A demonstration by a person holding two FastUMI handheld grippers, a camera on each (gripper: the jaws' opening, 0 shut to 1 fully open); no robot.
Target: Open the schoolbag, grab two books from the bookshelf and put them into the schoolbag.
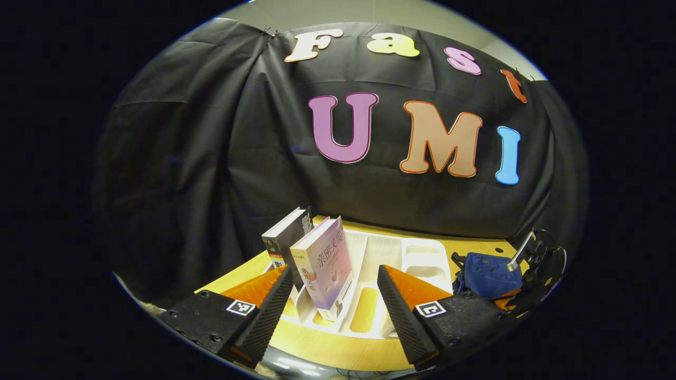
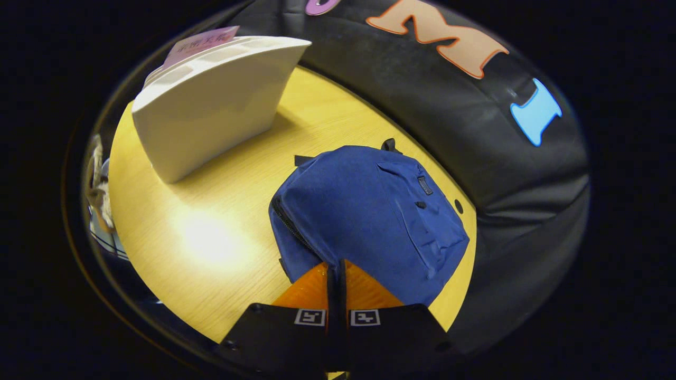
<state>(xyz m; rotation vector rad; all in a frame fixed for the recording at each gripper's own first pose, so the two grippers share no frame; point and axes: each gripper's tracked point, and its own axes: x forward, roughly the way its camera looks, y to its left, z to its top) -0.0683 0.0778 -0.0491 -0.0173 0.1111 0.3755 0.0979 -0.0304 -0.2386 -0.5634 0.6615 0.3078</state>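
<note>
A white bookshelf [image 1: 417, 253] stands on the yellow table with two upright books in its left slots: a pale purple book [image 1: 323, 264] and a dark-and-white book [image 1: 285, 235] behind it. My left gripper [image 1: 334, 270] is open just in front of them, its fingers either side of the purple book without touching it. The blue schoolbag [image 2: 369, 211] lies zipped on the table. My right gripper [image 2: 335, 269] is shut at the bag's near edge, where the zipper [image 2: 288, 224] ends; the pull is hidden between the fingers. The schoolbag [image 1: 488, 274] lies right of the shelf.
The bookshelf's solid white side [image 2: 211, 105] stands left of the bag, with the purple book's top [image 2: 203, 39] showing above it. Bare yellow table [image 2: 211, 237] lies between shelf and bag. The black booth wall runs close behind both.
</note>
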